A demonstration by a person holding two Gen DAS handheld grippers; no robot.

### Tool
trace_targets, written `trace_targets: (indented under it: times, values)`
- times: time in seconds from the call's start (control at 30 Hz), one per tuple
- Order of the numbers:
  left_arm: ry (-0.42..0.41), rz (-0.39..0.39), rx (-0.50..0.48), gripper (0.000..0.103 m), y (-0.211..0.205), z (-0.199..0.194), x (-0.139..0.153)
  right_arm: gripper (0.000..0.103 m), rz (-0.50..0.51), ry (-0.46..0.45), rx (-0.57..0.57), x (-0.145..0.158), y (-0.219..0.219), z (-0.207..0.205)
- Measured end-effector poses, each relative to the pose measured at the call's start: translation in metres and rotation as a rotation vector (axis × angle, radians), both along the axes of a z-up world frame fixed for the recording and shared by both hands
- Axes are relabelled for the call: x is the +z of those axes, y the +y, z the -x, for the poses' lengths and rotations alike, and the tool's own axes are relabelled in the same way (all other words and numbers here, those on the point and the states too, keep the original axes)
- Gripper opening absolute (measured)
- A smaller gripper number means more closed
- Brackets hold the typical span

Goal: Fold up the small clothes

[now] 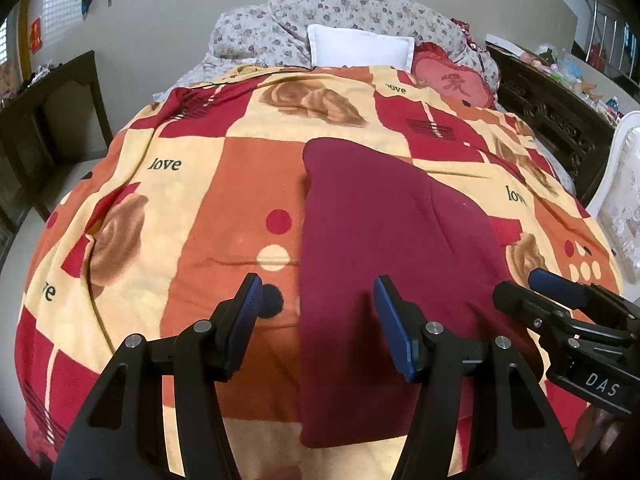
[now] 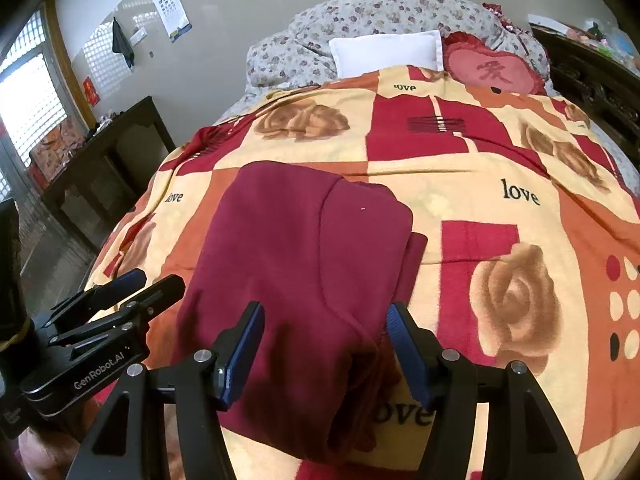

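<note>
Bed [image 1: 200, 208]: blanket-covered top, mostly bare to the left of and beyond the folded maroon garment [image 1: 380, 240], and bare again on its right side; open passage there.
Head end: floral pillows [image 1: 360, 12], white pillow [image 1: 360, 46], red heart cushion [image 1: 456, 80]; blocked.
Left flank: dark wooden table [image 2: 104, 148] by the wall, floor gap between it and the bed.
Right flank: dark carved furniture [image 1: 552, 116], white chair back [image 1: 628, 184] close by; tight.
Near edge: left hand-held gripper [image 1: 318, 320] and right hand-held gripper [image 2: 326, 336] side by side, jaws apart over the garment.
</note>
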State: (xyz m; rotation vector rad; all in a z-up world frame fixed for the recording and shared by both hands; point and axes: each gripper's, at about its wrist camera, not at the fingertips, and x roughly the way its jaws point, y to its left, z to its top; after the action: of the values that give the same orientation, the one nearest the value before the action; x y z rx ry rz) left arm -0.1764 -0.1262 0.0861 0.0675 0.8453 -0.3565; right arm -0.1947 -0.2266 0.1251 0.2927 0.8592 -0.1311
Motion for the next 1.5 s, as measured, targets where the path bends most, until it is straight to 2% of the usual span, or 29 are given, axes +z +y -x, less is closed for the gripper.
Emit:
trace_targets:
  times: [1.5]
  values:
    - [0.027, -0.016, -0.012, 0.058, -0.005, -0.001, -0.009, 0.062, -0.04, 0.041, 0.006, -0.013, 0.001, -0.001]
